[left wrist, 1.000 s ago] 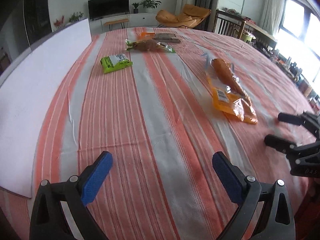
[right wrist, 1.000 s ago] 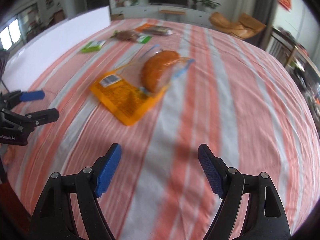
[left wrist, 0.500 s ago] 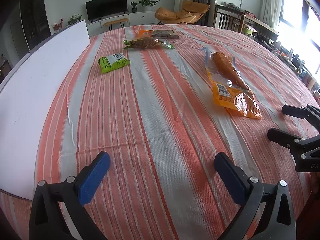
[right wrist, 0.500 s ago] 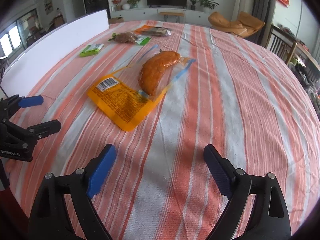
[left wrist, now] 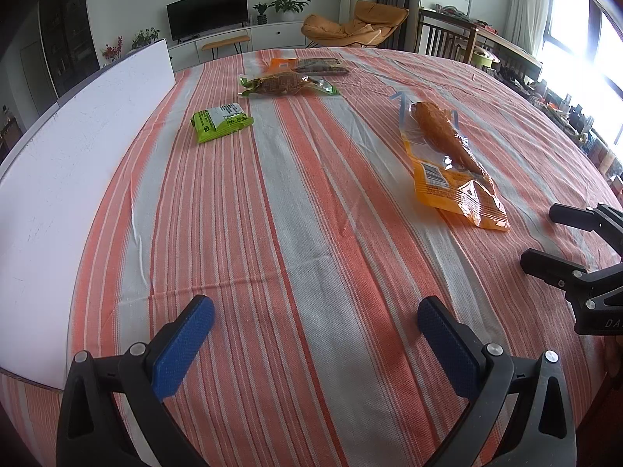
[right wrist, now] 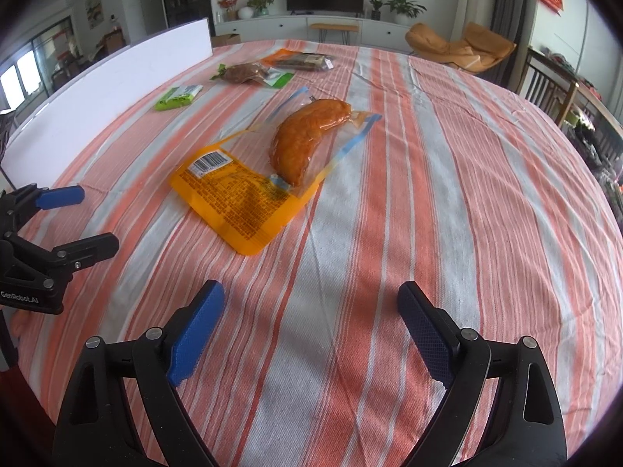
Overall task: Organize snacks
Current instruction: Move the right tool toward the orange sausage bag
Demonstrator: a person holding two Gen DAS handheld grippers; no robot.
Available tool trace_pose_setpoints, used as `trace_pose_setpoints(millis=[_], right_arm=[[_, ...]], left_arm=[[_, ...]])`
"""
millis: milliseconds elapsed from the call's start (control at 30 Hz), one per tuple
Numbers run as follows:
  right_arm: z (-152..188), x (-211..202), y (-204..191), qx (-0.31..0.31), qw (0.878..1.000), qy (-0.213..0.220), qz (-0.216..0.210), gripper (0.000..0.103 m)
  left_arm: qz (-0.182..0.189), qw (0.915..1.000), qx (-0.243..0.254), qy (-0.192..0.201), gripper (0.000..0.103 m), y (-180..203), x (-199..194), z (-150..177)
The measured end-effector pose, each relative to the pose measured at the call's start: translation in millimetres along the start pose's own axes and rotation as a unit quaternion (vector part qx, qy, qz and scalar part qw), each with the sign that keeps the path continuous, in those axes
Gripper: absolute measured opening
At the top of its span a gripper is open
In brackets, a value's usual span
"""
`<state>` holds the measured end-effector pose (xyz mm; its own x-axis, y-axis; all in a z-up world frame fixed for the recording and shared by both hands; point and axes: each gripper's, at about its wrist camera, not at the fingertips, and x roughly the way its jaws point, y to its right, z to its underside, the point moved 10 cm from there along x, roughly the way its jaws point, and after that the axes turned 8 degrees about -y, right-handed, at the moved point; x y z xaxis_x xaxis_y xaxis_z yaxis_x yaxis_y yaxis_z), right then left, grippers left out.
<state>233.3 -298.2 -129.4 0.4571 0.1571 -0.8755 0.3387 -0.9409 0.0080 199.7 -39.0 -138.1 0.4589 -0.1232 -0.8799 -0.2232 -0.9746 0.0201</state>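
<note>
Your right gripper (right wrist: 311, 311) has its blue-padded fingers (right wrist: 194, 330) spread wide with nothing between them, only striped cloth showing in the gap, and they angle down toward the desk (right wrist: 467, 155) from above its near edge. Your left gripper (left wrist: 315, 334) does the same: fingers (left wrist: 183, 350) wide apart, empty, tilted down over bare cloth. Each one shows at the edge of the other's view, so you have them side by side, apart, neither touching a snack. Moving outward from the right fingers, the nearest item is the sausage in its clear and orange pouch (right wrist: 264, 175), lying flat on the orange-and-grey striped tablecloth ahead and slightly left of your right gripper, barcode end toward you. From the left side that same pouch (left wrist: 447, 163) sits ahead and to the right. Farther out, a small green packet (left wrist: 220, 120) lies flat on its own, well apart from the sausage. Beyond it, a brown snack in a clear wrapper with green ends (left wrist: 288, 85) lies just in front of an orange-edged pack (left wrist: 307, 65) near the far side; whether those two touch is hard to tell. A white board (left wrist: 78, 155) stands upright along the desk's left edge.
</note>
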Motion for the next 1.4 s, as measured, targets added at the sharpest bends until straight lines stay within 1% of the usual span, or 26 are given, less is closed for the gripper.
trace_pose_setpoints(millis=[500, 667, 733, 800, 833, 967, 1033, 1133, 1200, 1267, 1333, 1400], right_arm=[[0.2, 0.4, 0.1, 0.0, 1.0, 0.0, -0.001, 0.094], [-4.8, 3.8, -0.9, -0.011, 1.0, -0.012, -0.008, 0.095], [-13.7, 9.0, 1.3, -0.016, 1.0, -0.023, -0.012, 0.095], [-30.3, 18.9, 8.5, -0.01, 0.999, -0.035, -0.011, 0.095], [-44.6, 26.6, 15.4, 0.0, 0.999, -0.037, -0.01, 0.095], [-83.0, 46.5, 39.3, 0.049, 0.999, -0.023, 0.003, 0.095], [-88.7, 49.1, 44.7, 0.063, 0.998, -0.022, 0.013, 0.095], [-80.8, 43.3, 45.6, 0.07, 0.997, -0.03, 0.012, 0.094], [-65.3, 32.5, 45.1, 0.069, 0.997, -0.025, 0.003, 0.094], [-51.6, 25.0, 46.7, 0.06, 0.998, -0.018, 0.003, 0.094], [-39.9, 22.0, 49.7, 0.037, 0.999, -0.014, 0.023, 0.094], [-38.6, 20.6, 50.1, 0.028, 0.999, -0.003, 0.016, 0.094]], left_arm=[[0.0, 1.0, 0.0, 0.0, 0.103, -0.3, -0.1, 0.1], [0.0, 1.0, 0.0, 0.0, 0.103, -0.4, 0.0, -0.1], [0.0, 1.0, 0.0, 0.0, 0.103, -0.4, 0.1, -0.1], [0.0, 1.0, 0.0, 0.0, 0.103, -0.5, 0.1, -0.2], [0.0, 1.0, 0.0, 0.0, 0.103, -0.5, 0.1, -0.2], [0.0, 1.0, 0.0, 0.0, 0.103, -0.5, 0.1, -0.3], [0.0, 1.0, 0.0, 0.0, 0.103, -0.6, 0.1, -0.3], [0.0, 1.0, 0.0, 0.0, 0.103, -0.6, 0.1, -0.3], [0.0, 1.0, 0.0, 0.0, 0.103, -0.6, 0.2, -0.4], [0.0, 1.0, 0.0, 0.0, 0.103, -0.6, 0.2, -0.3], [0.0, 1.0, 0.0, 0.0, 0.103, -0.6, 0.1, -0.4], [0.0, 1.0, 0.0, 0.0, 0.103, -0.5, 0.0, -0.4]])
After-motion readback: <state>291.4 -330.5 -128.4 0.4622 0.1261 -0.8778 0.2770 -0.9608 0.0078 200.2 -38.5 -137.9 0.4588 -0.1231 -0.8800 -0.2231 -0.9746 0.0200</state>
